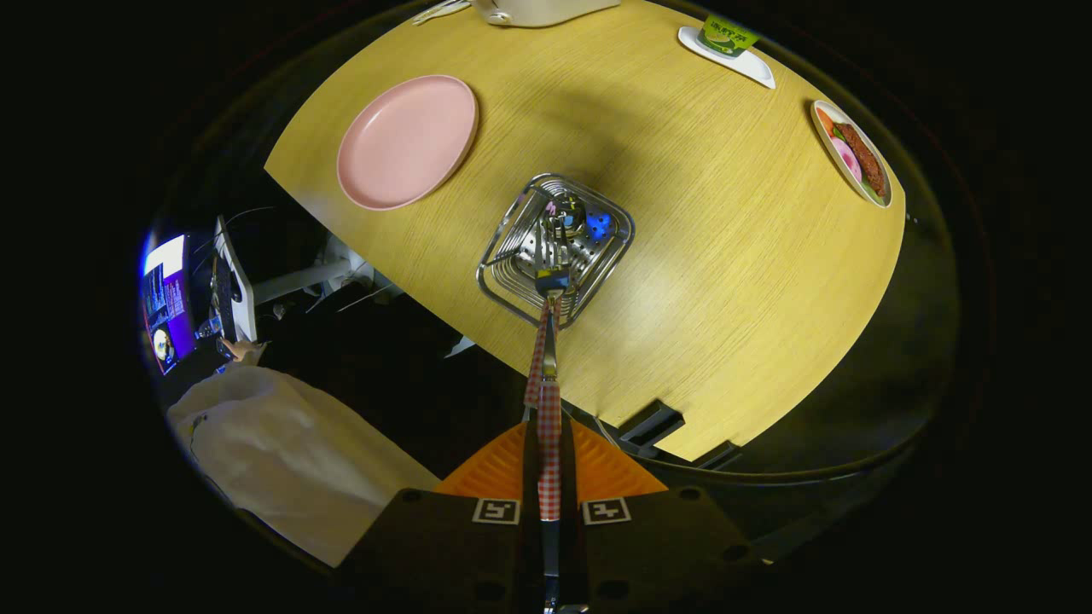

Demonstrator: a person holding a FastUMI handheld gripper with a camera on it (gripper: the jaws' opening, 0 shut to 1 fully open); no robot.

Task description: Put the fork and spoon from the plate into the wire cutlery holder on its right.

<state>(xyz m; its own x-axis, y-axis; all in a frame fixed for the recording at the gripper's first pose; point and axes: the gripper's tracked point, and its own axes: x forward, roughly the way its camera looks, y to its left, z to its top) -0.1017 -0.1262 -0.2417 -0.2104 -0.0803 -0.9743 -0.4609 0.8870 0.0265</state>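
The gripper (547,452) is clamping the checked handle of a piece of cutlery (546,375), with both fingers (499,469) pressing on the handle from either side and no gap showing between them and it. The utensil is pointing straight ahead of the fingers, and its metal head is hanging over the near rim of the wire cutlery holder (512,286), which is standing on the wooden table (725,256). Whether the head is a fork or a spoon cannot be told, because it is overlapping the metal inside the holder. Something shiny is already lying or standing inside the holder beyond the head, beside a blue object (599,225); it may be the other utensil, but this is not certain. The pink plate (408,141) is sitting beyond and to the left of the holder, well apart from it, and is carrying no cutlery. Judged from this layout, the task is nearing completion: the plate is cleared, and the held utensil is not yet released into the holder. Lowering it fully inside the wire walls and opening the fingers appears to be what is left.
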